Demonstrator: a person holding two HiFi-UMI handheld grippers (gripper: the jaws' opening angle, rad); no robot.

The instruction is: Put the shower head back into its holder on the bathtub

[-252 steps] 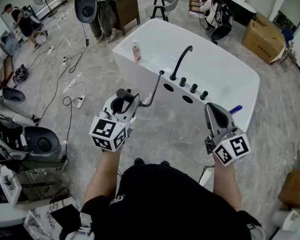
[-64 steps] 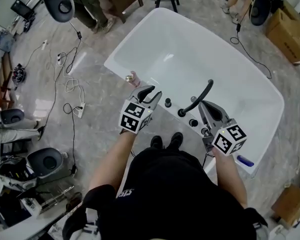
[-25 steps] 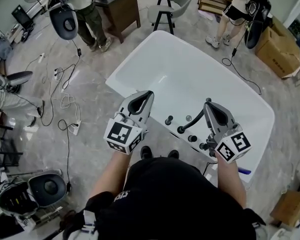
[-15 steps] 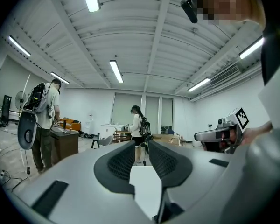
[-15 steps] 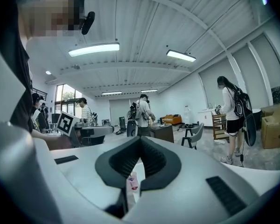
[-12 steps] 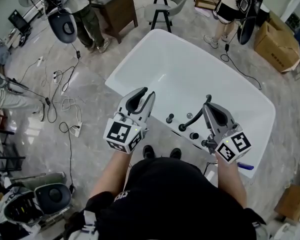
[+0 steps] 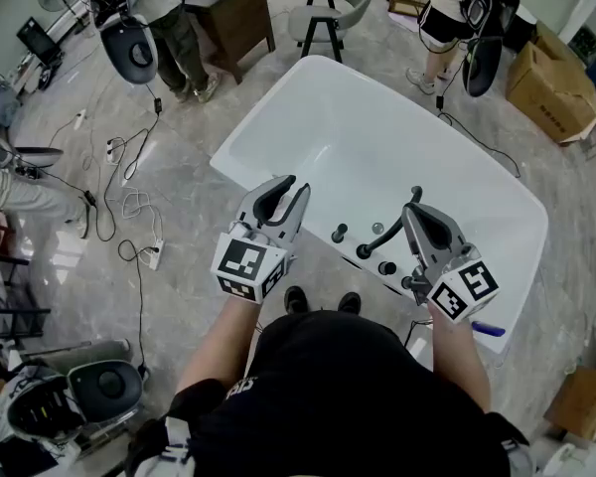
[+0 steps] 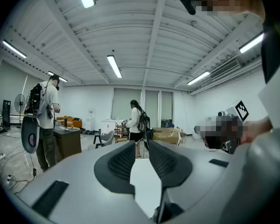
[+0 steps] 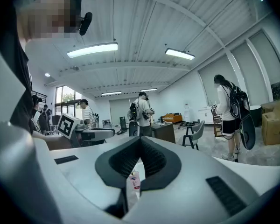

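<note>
Grey marble floor [image 7: 194, 182], loose cables [image 7: 129, 202], brown desk [image 7: 240, 13], chair [image 7: 328, 13], cardboard box [image 7: 556, 73], ceiling lights [image 8: 114, 66].

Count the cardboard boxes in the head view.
2. One cardboard box stands on the floor past the bathtub, at the top right. The other box sits at the lower right edge, partly cut off. More may be hidden outside the frame.

Right gripper [image 9: 141, 140]: jaw tips meet, nothing clamped between the pads. A small pink-labelled bottle [image 9: 133, 183] is visible through the gap lower down. Background: person with backpack [image 9: 229, 118] stands at right; grey chair [image 9: 194, 135]; cardboard box [image 9: 275, 121] at the far right.
</note>
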